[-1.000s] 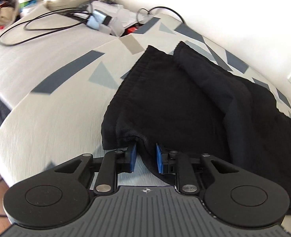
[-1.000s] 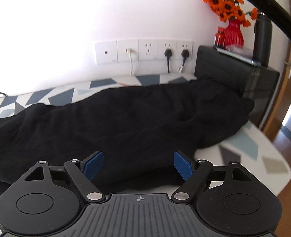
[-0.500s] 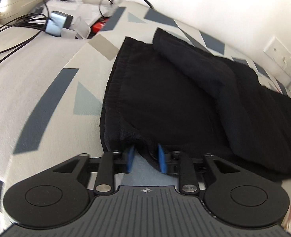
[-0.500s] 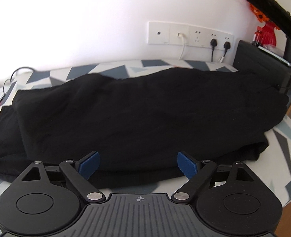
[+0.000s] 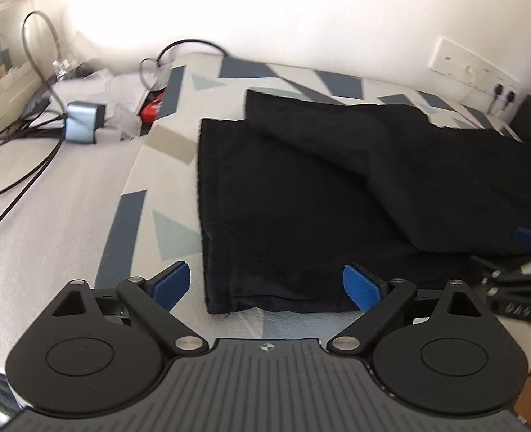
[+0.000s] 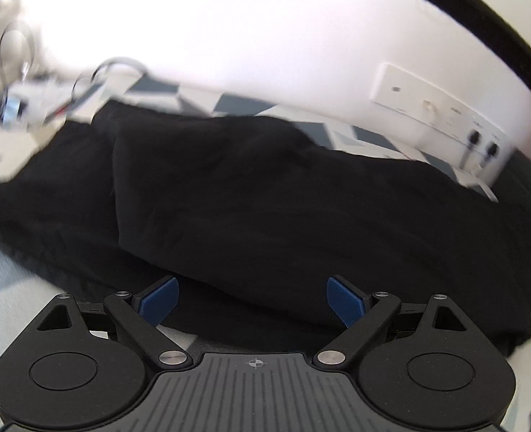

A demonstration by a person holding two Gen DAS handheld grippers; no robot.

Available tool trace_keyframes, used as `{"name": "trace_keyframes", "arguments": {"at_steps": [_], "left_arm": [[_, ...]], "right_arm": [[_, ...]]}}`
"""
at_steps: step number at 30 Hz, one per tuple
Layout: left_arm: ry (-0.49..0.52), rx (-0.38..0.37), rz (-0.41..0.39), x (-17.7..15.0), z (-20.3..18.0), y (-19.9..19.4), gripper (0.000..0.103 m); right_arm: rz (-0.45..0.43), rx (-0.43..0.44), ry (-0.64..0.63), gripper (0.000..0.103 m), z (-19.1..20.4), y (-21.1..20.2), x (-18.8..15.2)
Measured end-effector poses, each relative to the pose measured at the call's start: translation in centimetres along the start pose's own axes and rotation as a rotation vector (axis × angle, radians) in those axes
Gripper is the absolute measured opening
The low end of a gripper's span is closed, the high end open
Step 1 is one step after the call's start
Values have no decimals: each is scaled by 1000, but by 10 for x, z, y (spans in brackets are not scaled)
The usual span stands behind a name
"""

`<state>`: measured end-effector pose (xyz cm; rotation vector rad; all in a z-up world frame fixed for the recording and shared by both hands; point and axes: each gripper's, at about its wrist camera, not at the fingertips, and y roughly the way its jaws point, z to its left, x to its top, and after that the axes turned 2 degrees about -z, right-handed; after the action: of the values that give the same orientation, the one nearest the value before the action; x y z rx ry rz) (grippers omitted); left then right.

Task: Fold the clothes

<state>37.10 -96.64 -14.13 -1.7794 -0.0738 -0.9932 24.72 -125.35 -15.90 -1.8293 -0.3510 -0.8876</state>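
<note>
Blurring smears your right view, hiding the black garment's [image 6: 265, 198] far-left edge. Your left gripper [image 5: 265, 284] and right gripper [image 6: 252, 298] gape wide, empty; no writing is readable.

My right wrist view is smeared with motion, so the clutter [image 6: 13, 108] at far left is only streaks and I cannot name any of it. The black garment [image 6: 265, 198] runs out of my left wrist frame at the right edge, and its far end is hidden there. The right gripper [image 5: 528, 248] shows only as one blue pad and some black linkage cut by that edge. The wall sockets [image 5: 481, 68] are too washed out to read.
</note>
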Motion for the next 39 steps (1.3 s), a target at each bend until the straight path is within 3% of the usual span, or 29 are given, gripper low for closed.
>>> {"name": "trace_keyframes", "arguments": {"at_steps": [4,6,10,12,14,18,20,22,24,26,27,31,39], "left_arm": [[-62,76,13,4,9,2,99],[-79,100,24,6,10,4,99],[-91,154,34,9,6,8,100],[-62,184,46,11,-4,12,100],[-33,213,58,13,-14,17,100],[26,270,81,17,-35,26,101],[66,279,92,21,-46,31,101],[88,293,101,24,-54,38,101],[89,289,124,27,-59,47,102],[75,280,162,28,-61,56,102],[67,279,177,27,-61,60,102],[37,274,182,24,-61,66,102],[-121,196,179,19,-38,67,103]], "right_arm": [[27,23,-116,87,11,19,12],[29,55,-157,80,12,25,18],[36,165,-164,39,5,34,36],[20,215,-110,28,-6,39,47],[-23,237,15,24,-29,42,58],[-41,209,461,23,-109,59,67],[22,154,686,23,-153,74,59],[117,108,817,27,-186,90,47],[150,90,808,38,-201,95,42],[127,59,689,56,-195,88,45],[106,42,616,59,-187,82,48],[43,32,398,61,-158,60,57],[83,149,258,57,-133,33,49]]}}
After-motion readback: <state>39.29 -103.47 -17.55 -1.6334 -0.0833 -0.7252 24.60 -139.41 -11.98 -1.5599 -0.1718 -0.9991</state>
